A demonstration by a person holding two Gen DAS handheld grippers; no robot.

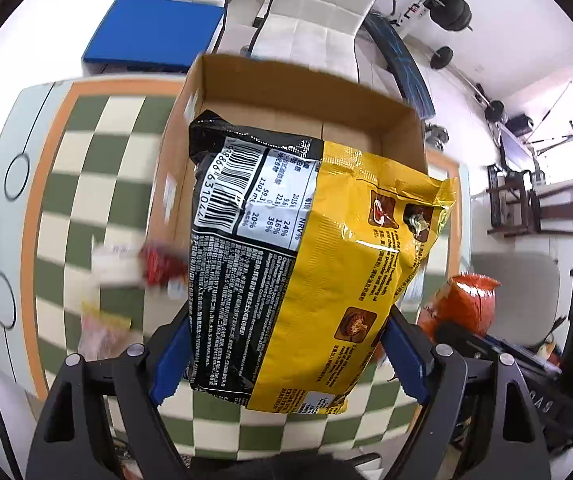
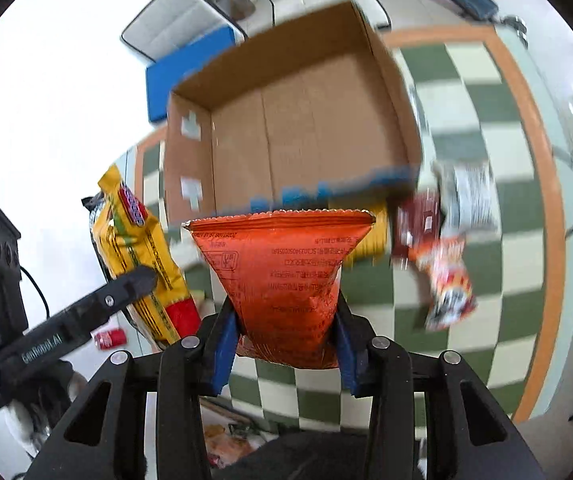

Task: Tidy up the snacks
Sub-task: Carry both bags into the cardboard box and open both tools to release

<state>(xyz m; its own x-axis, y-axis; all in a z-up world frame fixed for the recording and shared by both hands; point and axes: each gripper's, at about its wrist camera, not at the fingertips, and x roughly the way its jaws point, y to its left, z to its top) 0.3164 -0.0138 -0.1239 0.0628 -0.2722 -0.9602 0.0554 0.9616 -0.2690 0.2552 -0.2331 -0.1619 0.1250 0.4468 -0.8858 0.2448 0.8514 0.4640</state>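
Your left gripper (image 1: 286,364) has its jaws clamped on the yellow noodle packet (image 1: 306,264), long axis pointing away toward the open cardboard box (image 2: 294,120); your right gripper (image 2: 286,344) pinches the orange bag (image 2: 286,276) upright. Beneath lies the green-checked worktop (image 2: 478,128), white chairs (image 1: 318,12) beyond.

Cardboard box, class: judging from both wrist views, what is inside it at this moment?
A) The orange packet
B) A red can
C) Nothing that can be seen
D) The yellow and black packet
C: the cardboard box shows only its bare brown floor, while the orange packet and the yellow and black packet are each clamped in a hand-held gripper.
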